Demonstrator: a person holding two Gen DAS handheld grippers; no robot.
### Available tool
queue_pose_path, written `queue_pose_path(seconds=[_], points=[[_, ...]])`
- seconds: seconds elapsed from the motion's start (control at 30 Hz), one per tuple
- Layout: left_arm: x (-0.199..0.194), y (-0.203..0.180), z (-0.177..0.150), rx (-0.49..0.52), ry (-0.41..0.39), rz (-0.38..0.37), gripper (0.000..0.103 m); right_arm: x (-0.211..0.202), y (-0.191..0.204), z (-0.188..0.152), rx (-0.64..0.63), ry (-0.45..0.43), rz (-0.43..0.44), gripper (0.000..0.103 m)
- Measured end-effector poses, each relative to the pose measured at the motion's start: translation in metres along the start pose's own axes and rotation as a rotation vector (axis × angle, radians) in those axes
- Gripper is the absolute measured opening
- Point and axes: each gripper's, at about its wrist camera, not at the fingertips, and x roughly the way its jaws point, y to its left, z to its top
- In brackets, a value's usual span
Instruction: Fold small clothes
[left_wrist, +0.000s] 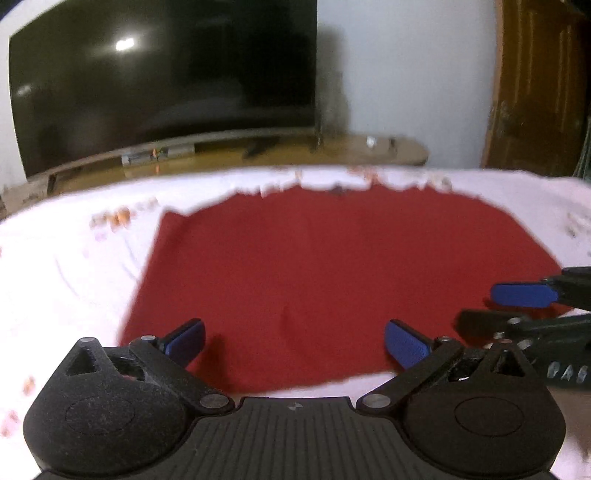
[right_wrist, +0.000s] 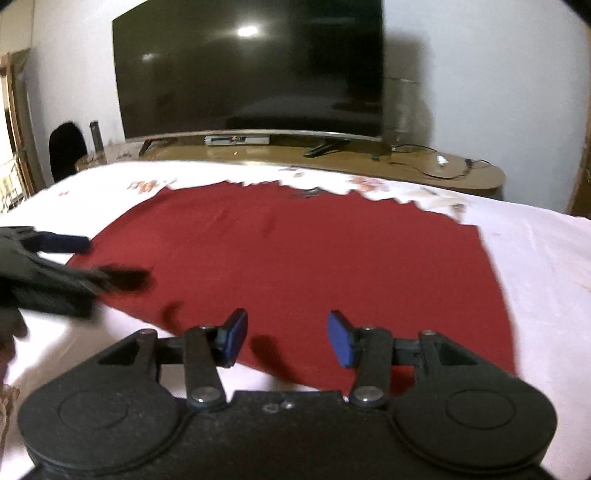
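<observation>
A dark red cloth (left_wrist: 325, 266) lies spread flat on a white sheet with a flower print (left_wrist: 66, 258). In the left wrist view my left gripper (left_wrist: 295, 341) is open wide over the cloth's near edge, with nothing between its blue pads. My right gripper (left_wrist: 498, 310) comes in from the right over the cloth's right corner. In the right wrist view the red cloth (right_wrist: 314, 258) fills the middle. My right gripper (right_wrist: 288, 336) is open above its near edge and holds nothing. My left gripper (right_wrist: 96, 258) shows at the left, blurred, over the cloth's left corner.
Beyond the bed a large dark television (right_wrist: 251, 70) stands on a low wooden unit (right_wrist: 424, 166) with a small box (right_wrist: 236, 140) and cables (right_wrist: 436, 162) on it. A wooden door (left_wrist: 539, 85) is at the far right. A dark chair (right_wrist: 66, 147) stands at the far left.
</observation>
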Motion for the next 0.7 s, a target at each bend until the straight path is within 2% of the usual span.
queue_pose_path(seconds=[0.07, 0.1, 0.17, 0.23, 0.3, 0.37, 0.43, 0.5, 0.53, 0.57, 0.6, 0.7], points=[[0.015, 0.005, -0.013, -0.019, 0.049, 0.013, 0.103, 0.012, 0.013, -0.003, -0.009, 0.033, -0.006, 0.048], [0.012, 0.011, -0.018, -0.04, 0.018, -0.001, 0.103, 0.019, 0.017, -0.009, -0.026, 0.062, -0.024, 0.048], [0.008, 0.014, -0.018, -0.014, 0.027, 0.008, 0.103, 0.015, 0.017, -0.019, -0.04, 0.033, -0.039, 0.05], [0.01, 0.019, -0.02, 0.008, 0.028, 0.01, 0.103, 0.007, 0.01, -0.02, -0.037, 0.04, -0.04, 0.049], [0.012, 0.021, -0.022, 0.013, 0.021, 0.004, 0.103, 0.0, -0.002, -0.025, -0.018, 0.025, -0.082, 0.05], [0.012, 0.016, -0.023, 0.022, 0.028, 0.014, 0.103, 0.003, -0.016, -0.031, 0.019, 0.028, -0.066, 0.051], [0.0, 0.016, -0.019, 0.018, 0.035, 0.035, 0.103, 0.007, -0.011, -0.028, -0.031, 0.045, -0.083, 0.05], [-0.01, 0.016, -0.017, 0.018, 0.002, 0.063, 0.103, 0.002, -0.01, -0.021, -0.018, 0.042, -0.079, 0.049], [-0.009, 0.02, -0.02, 0.006, 0.029, 0.071, 0.103, -0.003, -0.013, -0.02, 0.0, 0.026, -0.083, 0.05], [-0.002, 0.027, -0.025, -0.019, 0.073, 0.066, 0.103, -0.005, -0.018, -0.021, 0.017, 0.019, -0.101, 0.05], [-0.003, 0.033, -0.029, -0.029, 0.054, 0.046, 0.103, 0.0, -0.027, -0.025, 0.045, 0.042, -0.121, 0.051], [-0.004, 0.035, -0.03, -0.012, 0.059, 0.034, 0.103, -0.001, -0.039, -0.03, 0.072, 0.039, -0.093, 0.051]])
